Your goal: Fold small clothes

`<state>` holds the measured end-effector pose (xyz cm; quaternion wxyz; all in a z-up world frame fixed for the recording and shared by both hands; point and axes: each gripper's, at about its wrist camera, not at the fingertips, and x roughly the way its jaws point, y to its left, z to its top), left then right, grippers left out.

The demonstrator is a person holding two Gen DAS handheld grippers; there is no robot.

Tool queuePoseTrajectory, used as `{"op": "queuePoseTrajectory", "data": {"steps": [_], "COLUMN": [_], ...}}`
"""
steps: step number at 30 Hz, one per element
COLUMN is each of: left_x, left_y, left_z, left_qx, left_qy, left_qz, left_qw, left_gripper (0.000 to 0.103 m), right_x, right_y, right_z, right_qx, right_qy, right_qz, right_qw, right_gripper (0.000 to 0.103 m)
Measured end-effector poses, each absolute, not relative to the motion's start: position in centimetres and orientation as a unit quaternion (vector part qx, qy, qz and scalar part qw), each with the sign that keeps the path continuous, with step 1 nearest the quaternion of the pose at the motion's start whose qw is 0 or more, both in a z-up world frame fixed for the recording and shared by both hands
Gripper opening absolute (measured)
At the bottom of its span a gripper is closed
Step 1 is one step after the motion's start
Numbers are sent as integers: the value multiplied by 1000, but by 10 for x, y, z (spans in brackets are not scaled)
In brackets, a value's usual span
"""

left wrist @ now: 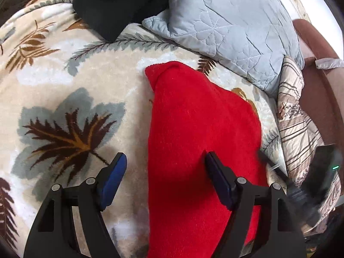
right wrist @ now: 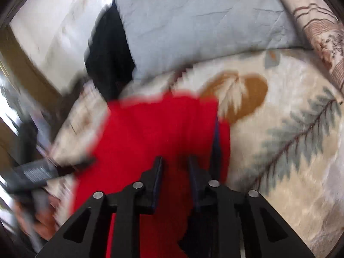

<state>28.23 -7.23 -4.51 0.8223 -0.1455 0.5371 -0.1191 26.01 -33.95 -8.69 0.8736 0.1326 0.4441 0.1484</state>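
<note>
A red knitted garment [left wrist: 200, 118] lies in a long strip on a cream blanket with a leaf pattern [left wrist: 64, 75]. My left gripper [left wrist: 165, 155] is open and hovers over the garment's near left edge. Its left finger is above the blanket and its right finger above the red cloth. The right gripper [left wrist: 320, 172] shows as a dark blur at the right edge. The right wrist view is smeared. There the right gripper [right wrist: 175, 160] has a narrow gap, with the red garment [right wrist: 154, 129] under and between the fingers. Whether the pads pinch the cloth is unclear.
A grey quilted pillow [left wrist: 225, 21] and a black cloth [left wrist: 118, 4] lie at the far side of the blanket. A striped beige cloth [left wrist: 296, 118] hangs at the right edge beside brown furniture [left wrist: 318, 75]. The left gripper [right wrist: 32, 174] blurs past at the left.
</note>
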Motion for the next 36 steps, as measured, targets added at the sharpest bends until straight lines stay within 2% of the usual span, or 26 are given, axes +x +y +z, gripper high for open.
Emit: {"op": "queuePoseTrajectory", "data": {"steps": [2,5,8,11,12,17,20,23,36], "left_x": [279,272,264,257,255,239,233,230,236], "left_y": [-74,-80,-84,-87,-88,-89,-90,-89,-83], "left_z": [-42,-37,-35,-35,-35,-32,-35,-35,-37], "left_qx": [-141,-116,-103,-96,-93,-89,-82,-91,-104], "left_qy": [539,536,535,533,532,529,526,527,540], "left_qz": [-114,-106,-101,-94,-90,-87,-81,-77,-105], "left_qw": [822,829,833,836,837,840,843,842,828], "left_gripper": [76,76,76,76,77,77,79,79,81], "right_x": [253,240,219,210,208,181,183,179,209], "right_y": [-336,-336,-341,-341,-343,-365,-363,-367,-366], "right_z": [-72,-55,-50,-75,-80,-73,-100,-103,-78], "right_qx": [120,133,138,113,111,186,169,201,193], "right_qy": [433,415,405,451,468,427,486,480,467], "right_qz": [142,156,165,143,139,144,132,129,108], "right_qw": [882,887,889,874,866,873,847,844,856], "right_gripper": [29,29,35,44,44,44,45,48,54]}}
